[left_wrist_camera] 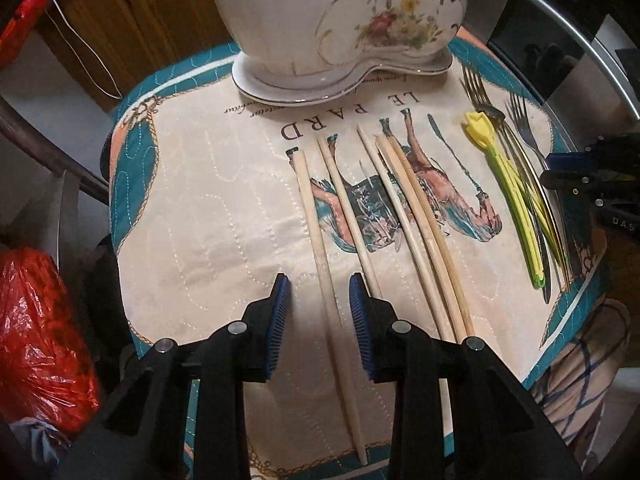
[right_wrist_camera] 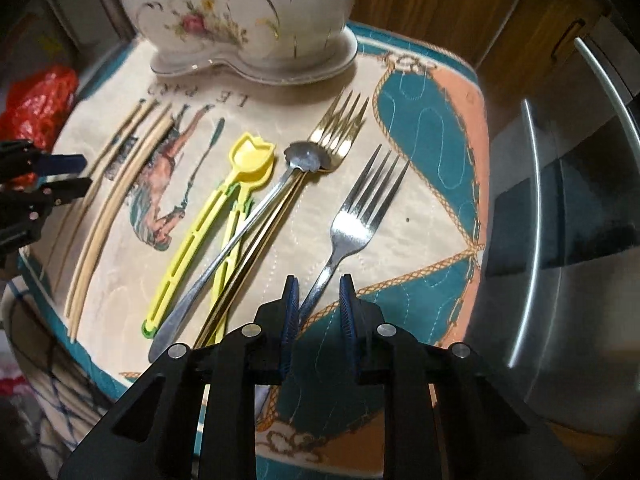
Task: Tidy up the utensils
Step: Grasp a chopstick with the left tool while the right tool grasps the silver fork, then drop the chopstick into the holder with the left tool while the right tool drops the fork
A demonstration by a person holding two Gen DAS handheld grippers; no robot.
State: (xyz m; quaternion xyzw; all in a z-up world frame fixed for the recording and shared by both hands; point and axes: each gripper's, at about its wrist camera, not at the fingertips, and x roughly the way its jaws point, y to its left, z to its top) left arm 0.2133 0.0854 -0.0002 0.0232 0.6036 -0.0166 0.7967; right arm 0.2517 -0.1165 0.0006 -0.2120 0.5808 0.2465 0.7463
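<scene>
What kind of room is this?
Probably a home kitchen or dining corner: forks and chopsticks lie on a quilted mat, beside a flowery china pot and a wooden cupboard.

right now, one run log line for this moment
left claw: open astride chopstick | right claw: open astride fork handle | nothing lifted

Porcelain holder: top cut off by the frame. Silver fork: handle end hidden behind the right gripper. Mat lettering partly covered by the holder's base.
</scene>
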